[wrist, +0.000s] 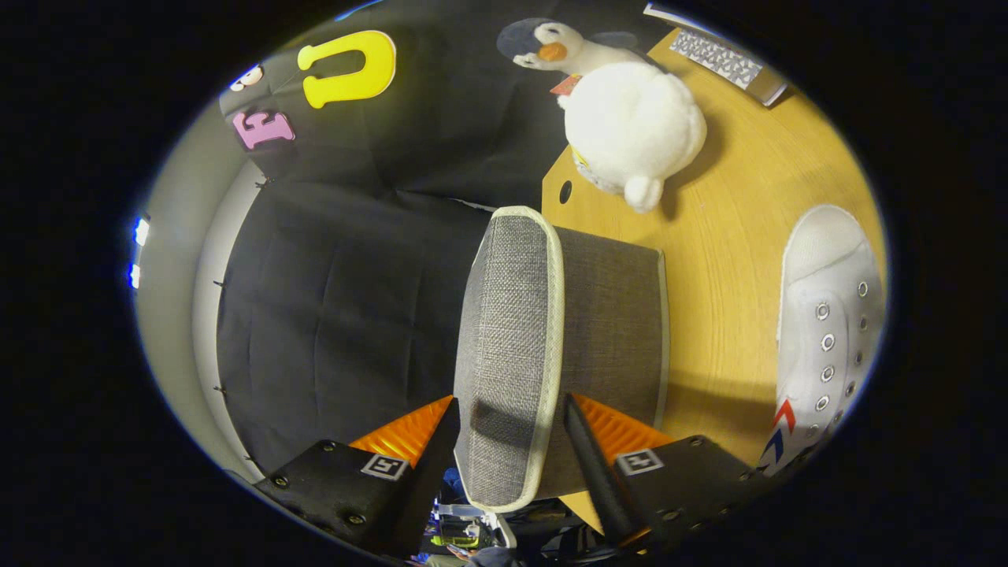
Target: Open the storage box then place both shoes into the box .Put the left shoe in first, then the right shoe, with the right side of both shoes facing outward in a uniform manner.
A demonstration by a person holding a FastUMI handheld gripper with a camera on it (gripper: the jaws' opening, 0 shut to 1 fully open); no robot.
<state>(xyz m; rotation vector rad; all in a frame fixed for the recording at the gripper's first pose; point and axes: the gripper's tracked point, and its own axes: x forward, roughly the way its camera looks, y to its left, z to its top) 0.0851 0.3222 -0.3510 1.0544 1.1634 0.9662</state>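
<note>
Storage box (pixel 606 331) sits on wooden table (pixel 732 260), its grey lid (pixel 508 354) with pale piping running between your gripper (pixel 510 429) fingers. Your gripper is rolled sideways, so table stands upright beside you. Fingers flank lid edge, one either side, close against fabric; cannot tell whether both press on it. White shoe (pixel 827 331) lies on table beyond box, well apart from fingers. Plush penguin (pixel 630 118) rests farther along table.
</note>
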